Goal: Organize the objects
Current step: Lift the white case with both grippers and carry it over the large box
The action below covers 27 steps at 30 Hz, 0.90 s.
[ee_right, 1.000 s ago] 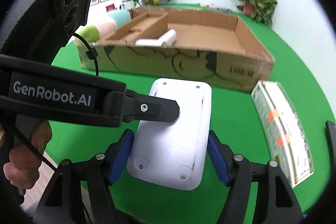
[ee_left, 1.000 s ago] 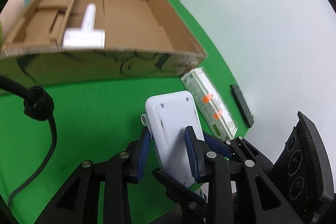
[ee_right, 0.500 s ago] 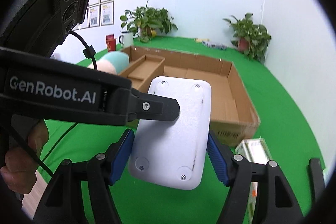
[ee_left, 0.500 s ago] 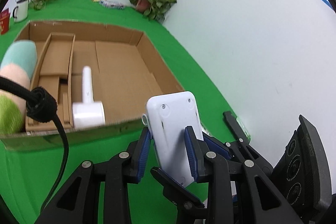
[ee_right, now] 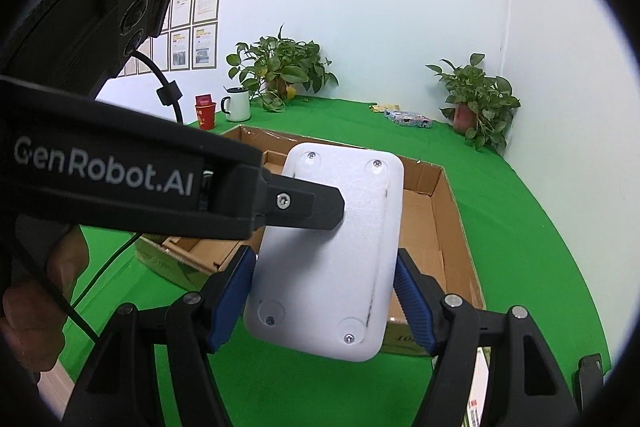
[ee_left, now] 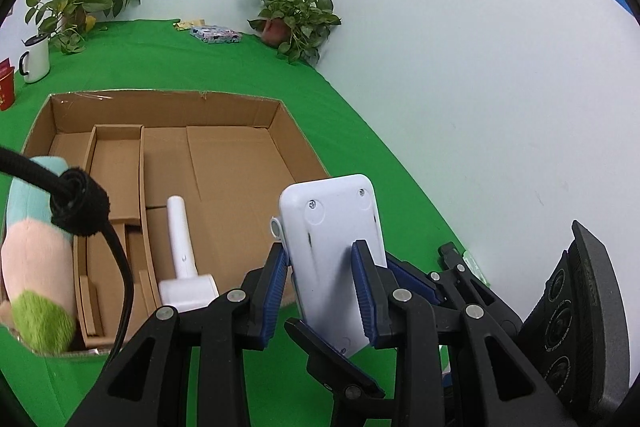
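At far left a plush toy (ee_left: 38,259) lay against the cardboard box (ee_left: 288,125), apparently over its left wall. Inside, near the divider, rested a white handled tool (ee_left: 182,259): one item judged stowed. The left tongs (ee_left: 322,287) pinched the narrow sides of a white device (ee_left: 332,227), held above the green bench (ee_left: 360,163) just short of the box's near wall. The right tongs (ee_right: 324,301) bracketed the same device; contact could not be confirmed. Placing it remained.
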### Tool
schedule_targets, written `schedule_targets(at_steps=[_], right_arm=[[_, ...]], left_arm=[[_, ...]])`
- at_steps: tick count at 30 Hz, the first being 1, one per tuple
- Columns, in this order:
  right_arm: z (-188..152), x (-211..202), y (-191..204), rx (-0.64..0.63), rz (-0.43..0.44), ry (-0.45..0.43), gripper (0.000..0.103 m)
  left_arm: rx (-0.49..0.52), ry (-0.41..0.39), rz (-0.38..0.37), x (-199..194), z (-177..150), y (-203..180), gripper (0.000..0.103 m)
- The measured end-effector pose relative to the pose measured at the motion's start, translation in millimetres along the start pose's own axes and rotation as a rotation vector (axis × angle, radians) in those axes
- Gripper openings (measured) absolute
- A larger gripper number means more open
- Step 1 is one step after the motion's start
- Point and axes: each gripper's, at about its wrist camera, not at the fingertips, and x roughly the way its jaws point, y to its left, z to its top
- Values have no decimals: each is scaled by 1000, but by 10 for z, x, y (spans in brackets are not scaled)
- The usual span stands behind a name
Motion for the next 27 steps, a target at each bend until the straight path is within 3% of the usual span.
schedule_targets(at_steps=[12,19,27], right_arm=[[244,689,-206,-21,42,116,68],[101,1050,-275,18,96,231,68],[-48,1425,-345,6,147,416,68]], left_arm=[[-78,99,28,571,481,486,30],[-124,225,45,1053,367,791,31],[-252,333,17,1473,216,1174,31]])
